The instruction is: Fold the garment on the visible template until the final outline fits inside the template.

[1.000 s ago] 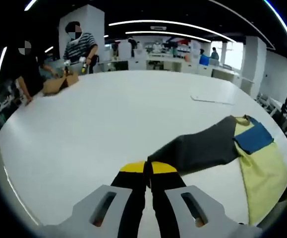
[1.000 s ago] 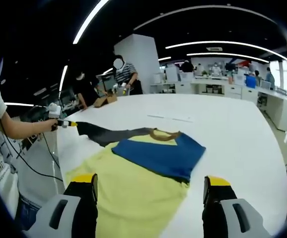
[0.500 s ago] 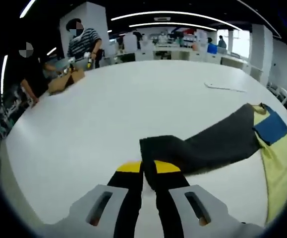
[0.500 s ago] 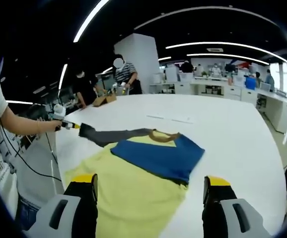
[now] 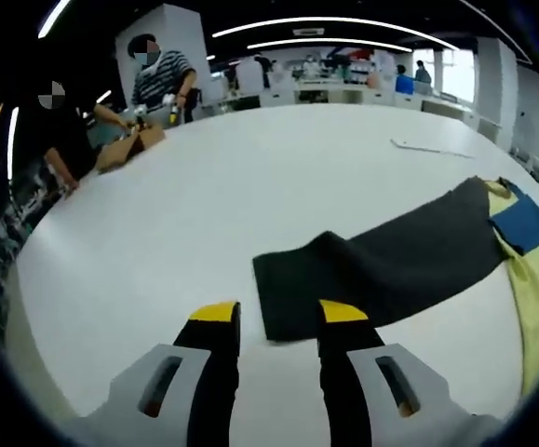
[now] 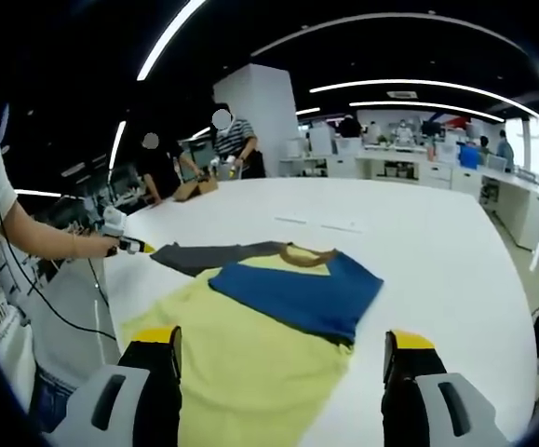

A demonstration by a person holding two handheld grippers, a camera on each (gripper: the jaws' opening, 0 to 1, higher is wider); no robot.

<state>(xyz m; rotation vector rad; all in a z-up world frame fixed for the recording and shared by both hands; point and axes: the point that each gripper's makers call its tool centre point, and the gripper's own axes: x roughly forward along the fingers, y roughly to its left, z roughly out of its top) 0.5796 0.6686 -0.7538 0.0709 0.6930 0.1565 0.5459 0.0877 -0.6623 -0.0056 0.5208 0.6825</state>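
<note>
White tabletop (image 5: 204,196) stretches out under both of your tools, with an open office of strip lights and desks behind it.

Your left tool (image 5: 274,321) stands with its yellow-tipped jaws apart and nothing between them. Just ahead of the tips, the dark grey sleeve (image 5: 381,265) lies flat on the tabletop, its cuff end nearest the jaws but not gripped. Follow the sleeve away to the right of the left gripper view and it joins the garment (image 5: 534,279), where a blue patch sits against pale yellow cloth. Farther off, a thin flat sheet (image 5: 427,147) lies on the tabletop, and at the far edge two people (image 5: 111,102) stand beside a brown object (image 5: 125,149).

Your right tool (image 6: 278,349) is spread wide, also holding nothing, and hovers over the yellow body of the garment. In the right gripper view the garment lies just beyond the jaw tips, with the blue folded part across its middle, a tan collar behind that, and the grey sleeve running out to the left. Your left tool shows there too, at the sleeve's far end, with a hand (image 6: 87,244) on it.
</note>
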